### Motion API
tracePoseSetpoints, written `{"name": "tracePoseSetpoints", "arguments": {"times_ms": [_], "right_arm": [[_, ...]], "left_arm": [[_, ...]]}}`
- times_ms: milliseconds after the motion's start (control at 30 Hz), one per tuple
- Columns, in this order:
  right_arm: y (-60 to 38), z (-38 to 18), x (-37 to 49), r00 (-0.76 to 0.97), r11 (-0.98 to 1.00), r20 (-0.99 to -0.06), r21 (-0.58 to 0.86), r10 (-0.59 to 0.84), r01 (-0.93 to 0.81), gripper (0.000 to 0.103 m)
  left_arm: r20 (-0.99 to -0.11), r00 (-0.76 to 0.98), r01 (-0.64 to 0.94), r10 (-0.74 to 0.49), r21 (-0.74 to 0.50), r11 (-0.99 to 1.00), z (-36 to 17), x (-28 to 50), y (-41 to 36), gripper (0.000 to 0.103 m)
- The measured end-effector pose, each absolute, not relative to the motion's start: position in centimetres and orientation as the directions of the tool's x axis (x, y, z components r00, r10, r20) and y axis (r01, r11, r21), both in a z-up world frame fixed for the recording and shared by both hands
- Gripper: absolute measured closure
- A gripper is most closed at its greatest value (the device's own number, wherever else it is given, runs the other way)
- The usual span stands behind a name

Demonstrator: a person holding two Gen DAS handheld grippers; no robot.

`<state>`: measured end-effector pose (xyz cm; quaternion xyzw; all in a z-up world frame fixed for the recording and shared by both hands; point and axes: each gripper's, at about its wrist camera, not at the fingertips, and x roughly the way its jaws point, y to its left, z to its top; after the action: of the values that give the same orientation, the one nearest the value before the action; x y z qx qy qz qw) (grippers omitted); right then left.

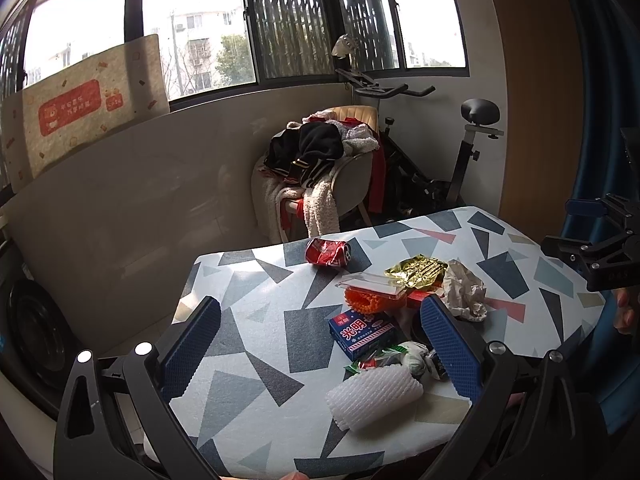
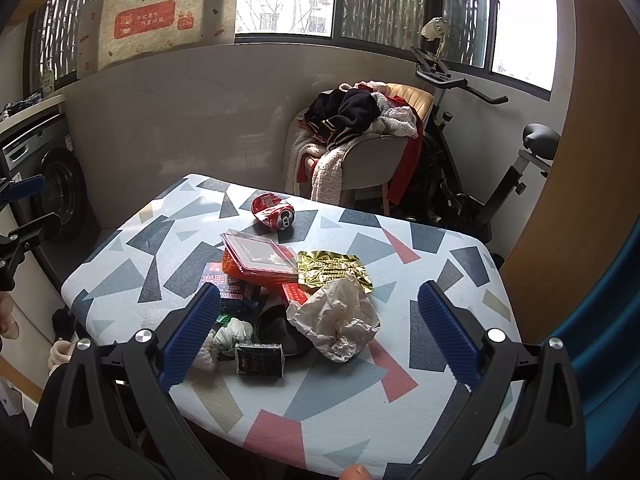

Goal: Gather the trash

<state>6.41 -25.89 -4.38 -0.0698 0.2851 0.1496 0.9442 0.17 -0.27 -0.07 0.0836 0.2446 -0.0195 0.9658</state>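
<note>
The blue cardboard carton (image 1: 362, 334) lying among the litter on the patterned bench bears large white characters "光明". The beige mat (image 2: 158, 20) propped on the window ledge carries a red panel with Chinese lettering too small to read.

right claw (image 2: 319, 330) spread, crumpled paper (image 2: 340, 320) between

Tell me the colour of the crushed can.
Red, with a silver top; the can shows best in the right wrist view.
</note>
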Motion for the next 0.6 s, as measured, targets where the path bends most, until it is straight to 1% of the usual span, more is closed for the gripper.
{"name": "tracePoseSetpoints", "arguments": {"times_ms": [600], "right_arm": [[-25.92, -4.63, 6.43, 0.79, 0.945, -0.562, -0.043, 0.245, -0.323, 0.006]], "left_arm": [[-0.478, 0.878, 0.083, -0.001, 0.151, 0.985, -0.48, -0.03, -0.9, 0.005]]}}
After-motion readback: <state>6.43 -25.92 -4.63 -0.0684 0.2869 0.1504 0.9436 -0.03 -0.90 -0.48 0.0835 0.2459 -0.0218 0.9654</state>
